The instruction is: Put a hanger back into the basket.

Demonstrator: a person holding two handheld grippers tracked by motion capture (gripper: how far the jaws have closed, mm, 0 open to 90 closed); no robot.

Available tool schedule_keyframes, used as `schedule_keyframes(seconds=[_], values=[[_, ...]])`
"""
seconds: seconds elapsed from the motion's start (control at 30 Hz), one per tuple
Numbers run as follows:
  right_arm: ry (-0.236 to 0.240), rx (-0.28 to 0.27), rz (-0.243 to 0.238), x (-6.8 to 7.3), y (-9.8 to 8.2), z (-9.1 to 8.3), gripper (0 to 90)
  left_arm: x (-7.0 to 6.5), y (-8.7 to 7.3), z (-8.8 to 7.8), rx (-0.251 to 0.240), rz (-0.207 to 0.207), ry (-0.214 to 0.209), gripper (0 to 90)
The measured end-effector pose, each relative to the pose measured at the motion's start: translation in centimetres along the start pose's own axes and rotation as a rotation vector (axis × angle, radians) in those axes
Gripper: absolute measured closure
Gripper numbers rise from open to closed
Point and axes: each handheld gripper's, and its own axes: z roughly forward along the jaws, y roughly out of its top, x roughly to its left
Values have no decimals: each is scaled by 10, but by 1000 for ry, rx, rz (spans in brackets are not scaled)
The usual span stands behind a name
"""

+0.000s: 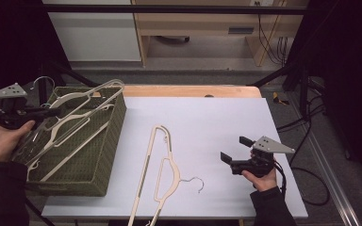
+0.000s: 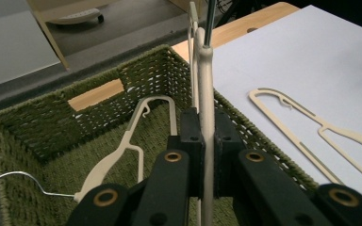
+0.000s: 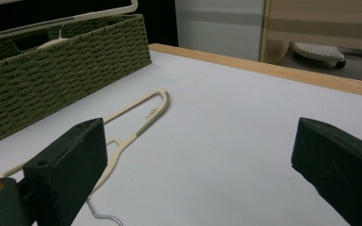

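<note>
A white worktop (image 1: 217,122) is carrying a green woven basket (image 1: 104,155) and a cream hanger (image 1: 162,174). The basket is sitting under the left fingers (image 2: 202,155). The hanger is lying flat just beside the right fingers (image 1: 226,158), between them and the basket.

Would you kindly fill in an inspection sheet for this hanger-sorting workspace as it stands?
Surface: white table top with a wooden strip along the far edge.
Job's things: green woven basket at the left with cream hangers inside; held hanger over the basket; another hanger flat on the table.
Clutter: nothing seen.
Grippers: left tongs shut on the held hanger; right tongs open, empty, just above the table at the right.
Cables: black cables on the floor right of the table.
Surroundings: dark frame bars, wooden furniture behind.
</note>
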Motion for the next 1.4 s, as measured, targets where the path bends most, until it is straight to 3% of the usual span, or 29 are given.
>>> schedule_keyframes(seconds=[0.2,0.5,0.6,1.03,1.4], values=[[1,0,-4,-3,-1,0,49,13,-10,1,8,-3,18,855],[1,-1,0,-2,-1,1,46,25,-28,-3,12,-45,30,855],[-1,2,-4,-2,-1,1,46,28,-34,-4,2,-62,12,855],[4,9,-13,0,-1,2,44,17,-58,24,63,-135,-39,851],[2,0,-16,1,1,0,45,15,-75,50,139,-199,-12,831]])
